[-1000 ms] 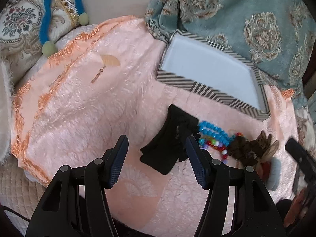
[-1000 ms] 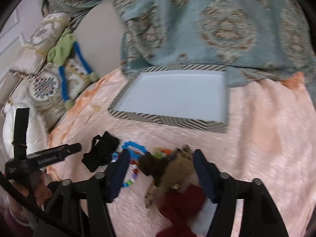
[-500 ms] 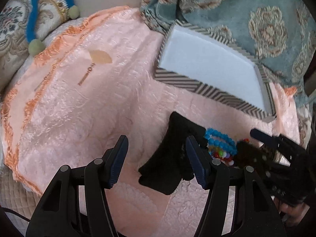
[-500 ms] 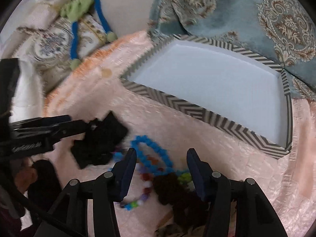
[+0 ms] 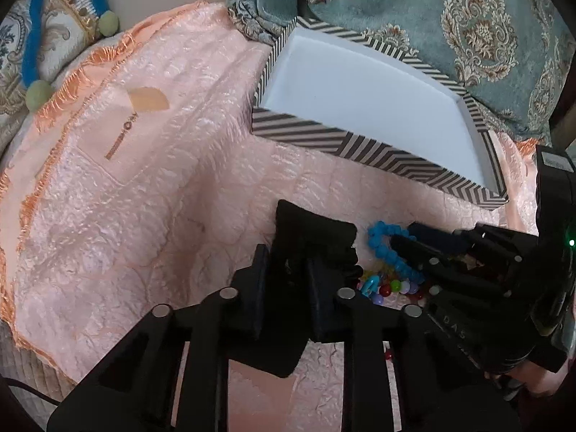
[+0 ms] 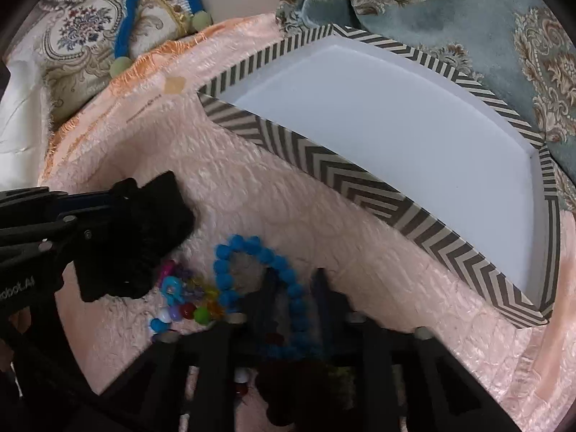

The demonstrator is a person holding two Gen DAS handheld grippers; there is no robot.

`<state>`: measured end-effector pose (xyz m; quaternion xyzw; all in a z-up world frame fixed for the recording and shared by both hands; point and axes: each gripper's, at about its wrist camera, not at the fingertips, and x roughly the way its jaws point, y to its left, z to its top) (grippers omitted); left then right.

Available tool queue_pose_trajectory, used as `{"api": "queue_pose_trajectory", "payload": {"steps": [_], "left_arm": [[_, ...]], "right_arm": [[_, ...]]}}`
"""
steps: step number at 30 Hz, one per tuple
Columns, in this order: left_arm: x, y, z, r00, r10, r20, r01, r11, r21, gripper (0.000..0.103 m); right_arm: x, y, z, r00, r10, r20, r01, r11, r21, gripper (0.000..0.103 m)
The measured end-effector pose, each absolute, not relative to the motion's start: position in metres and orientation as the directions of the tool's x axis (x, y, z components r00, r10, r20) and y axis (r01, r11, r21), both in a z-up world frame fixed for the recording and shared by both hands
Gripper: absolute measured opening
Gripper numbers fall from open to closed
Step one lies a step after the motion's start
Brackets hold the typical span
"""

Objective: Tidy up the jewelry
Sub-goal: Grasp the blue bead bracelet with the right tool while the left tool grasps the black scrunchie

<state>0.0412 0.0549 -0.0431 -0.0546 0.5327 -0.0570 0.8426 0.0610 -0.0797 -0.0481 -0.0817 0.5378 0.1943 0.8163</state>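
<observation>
Since a second ago: both grippers lowered onto the jewelry pile, jaws just closing. Left gripper [image 5: 284, 270]: clamped on black fuzzy fabric piece [image 5: 313, 234], soft, crumpled, lying on the cloth. Right gripper [image 6: 291, 288]: pinched shut on blue bead bracelet [image 6: 252, 248], round matte beads in a loop, one side of it between the pads. Just beside: multicoloured glossy bead strand [image 6: 187, 302], loose on the cloth. Beneath: peach quilted satin cloth [image 5: 144, 198], fringed edge. Beyond: rectangular tray [image 6: 324, 165], chevron-striped walls, white smooth floor. Behind: teal damask blanket [image 5: 468, 18].
</observation>
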Motion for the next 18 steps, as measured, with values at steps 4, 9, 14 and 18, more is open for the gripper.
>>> {"api": "queue_pose_trajectory", "payload": {"steps": [4, 9, 14, 18], "left_arm": [[0.035, 0.062, -0.026, 0.461, -0.169, -0.871, 0.037, 0.985, -0.171, 0.012], [0.029, 0.07, 0.003, 0.5, -0.205, -0.841, 0.044, 0.976, -0.212, 0.012], [0.025, 0.069, 0.021, 0.533, -0.202, -0.821, 0.049, 0.977, -0.209, 0.011], [0.023, 0.072, 0.022, 0.527, -0.176, -0.831, 0.021, 0.981, -0.194, 0.013]], "right_arm": [[0.051, -0.093, -0.024, 0.381, 0.321, -0.867, -0.381, 0.909, 0.169, 0.009], [0.04, -0.106, 0.018, 0.429, 0.41, -0.805, -0.376, 0.891, 0.254, 0.009], [0.033, -0.118, 0.052, 0.493, 0.421, -0.761, -0.364, 0.895, 0.259, 0.009], [0.03, -0.127, 0.071, 0.534, 0.406, -0.742, -0.338, 0.907, 0.252, 0.009]]}}
